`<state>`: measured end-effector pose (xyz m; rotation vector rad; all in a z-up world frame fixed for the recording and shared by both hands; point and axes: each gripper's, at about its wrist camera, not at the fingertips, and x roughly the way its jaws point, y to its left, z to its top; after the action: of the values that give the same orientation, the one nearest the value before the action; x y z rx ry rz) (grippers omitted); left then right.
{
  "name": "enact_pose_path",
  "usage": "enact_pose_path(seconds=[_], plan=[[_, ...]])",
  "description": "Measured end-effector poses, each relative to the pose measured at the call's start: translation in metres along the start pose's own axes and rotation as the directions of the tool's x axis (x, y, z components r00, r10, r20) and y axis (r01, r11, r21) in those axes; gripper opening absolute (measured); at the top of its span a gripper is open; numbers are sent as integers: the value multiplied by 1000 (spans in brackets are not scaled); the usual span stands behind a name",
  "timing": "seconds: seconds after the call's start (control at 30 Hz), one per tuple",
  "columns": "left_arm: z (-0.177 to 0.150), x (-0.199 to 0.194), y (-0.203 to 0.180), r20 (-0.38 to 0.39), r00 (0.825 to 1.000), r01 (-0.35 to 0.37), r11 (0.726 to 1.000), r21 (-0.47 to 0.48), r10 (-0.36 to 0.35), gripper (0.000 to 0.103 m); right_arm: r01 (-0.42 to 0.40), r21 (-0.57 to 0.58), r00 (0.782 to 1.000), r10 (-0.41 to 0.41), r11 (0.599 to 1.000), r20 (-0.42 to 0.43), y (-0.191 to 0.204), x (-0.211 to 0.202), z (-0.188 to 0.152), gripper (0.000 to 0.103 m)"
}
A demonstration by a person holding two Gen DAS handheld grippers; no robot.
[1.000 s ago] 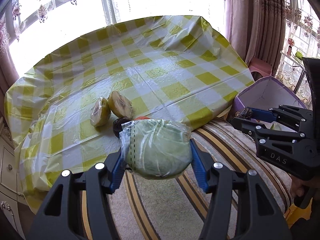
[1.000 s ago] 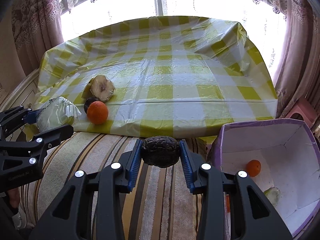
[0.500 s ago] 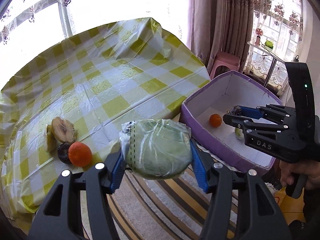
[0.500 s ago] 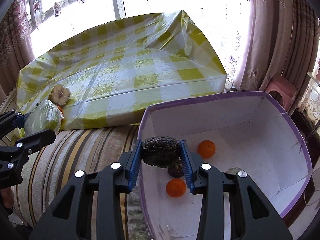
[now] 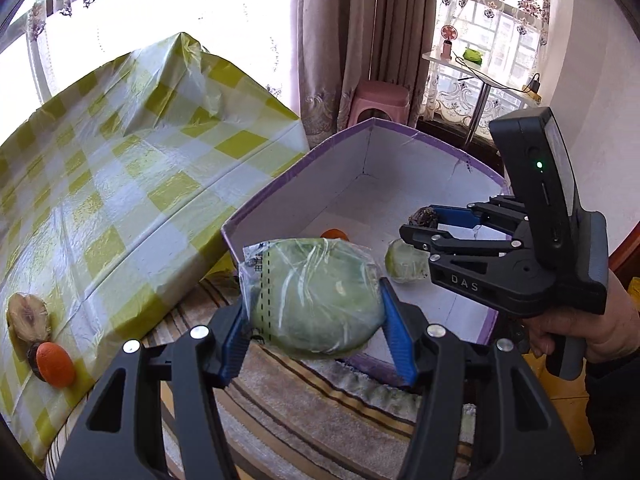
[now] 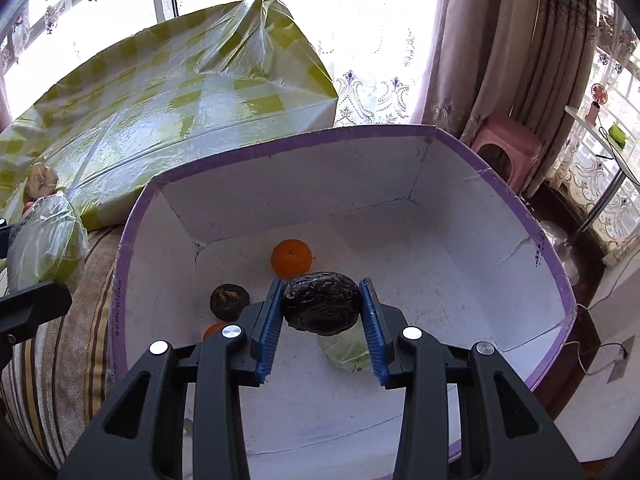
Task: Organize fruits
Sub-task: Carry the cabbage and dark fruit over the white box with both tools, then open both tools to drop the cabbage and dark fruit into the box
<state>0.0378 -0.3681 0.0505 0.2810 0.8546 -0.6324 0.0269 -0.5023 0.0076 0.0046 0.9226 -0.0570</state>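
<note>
My left gripper (image 5: 316,312) is shut on a green fruit wrapped in clear plastic (image 5: 316,300), held at the near rim of the purple-edged white box (image 5: 372,124). My right gripper (image 6: 322,312) is shut on a dark wrinkled fruit (image 6: 322,308) and holds it above the box floor (image 6: 440,272). It also shows in the left wrist view (image 5: 424,220). In the box lie an orange (image 6: 291,258), a dark round fruit (image 6: 229,301), a second orange (image 6: 214,329) and a wrapped green fruit (image 6: 348,354). On the yellow checked table (image 5: 120,184) remain an orange (image 5: 55,364), a dark fruit and wrapped cut fruit (image 5: 28,316).
The box sits on a striped cushion (image 5: 320,408) beside the table's edge. A pink stool (image 6: 506,148) and curtains (image 6: 500,40) stand behind the box. A small white table (image 5: 480,76) is by the window at right.
Both grippers have swung right from the table toward the box. The right gripper with the dark fruit has moved further in over the box floor. The left has come up to the box's near rim.
</note>
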Motion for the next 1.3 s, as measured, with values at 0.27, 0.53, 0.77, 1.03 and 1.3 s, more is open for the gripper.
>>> enact_pose_path(seconds=[0.27, 0.53, 0.77, 1.03, 1.3], plan=[[-5, 50, -36, -109, 989, 112, 990, 83, -103, 58, 48, -19, 998, -49, 999, -35, -12, 12, -4, 38], [-4, 82, -47, -181, 975, 153, 982, 112, -131, 58, 50, -50, 995, -53, 997, -80, -14, 26, -9, 38], [-3, 99, -45, -218, 971, 125, 986, 114, -98, 59, 57, -64, 990, -65, 996, -128, -14, 41, -13, 38], [-8, 95, -47, -211, 972, 130, 985, 113, -105, 65, 55, -47, 987, -62, 997, -150, -16, 47, -21, 43], [-6, 80, -41, -163, 982, 106, 991, 81, -91, 75, 91, -1, 989, -91, 996, -118, -30, 36, -15, 74]])
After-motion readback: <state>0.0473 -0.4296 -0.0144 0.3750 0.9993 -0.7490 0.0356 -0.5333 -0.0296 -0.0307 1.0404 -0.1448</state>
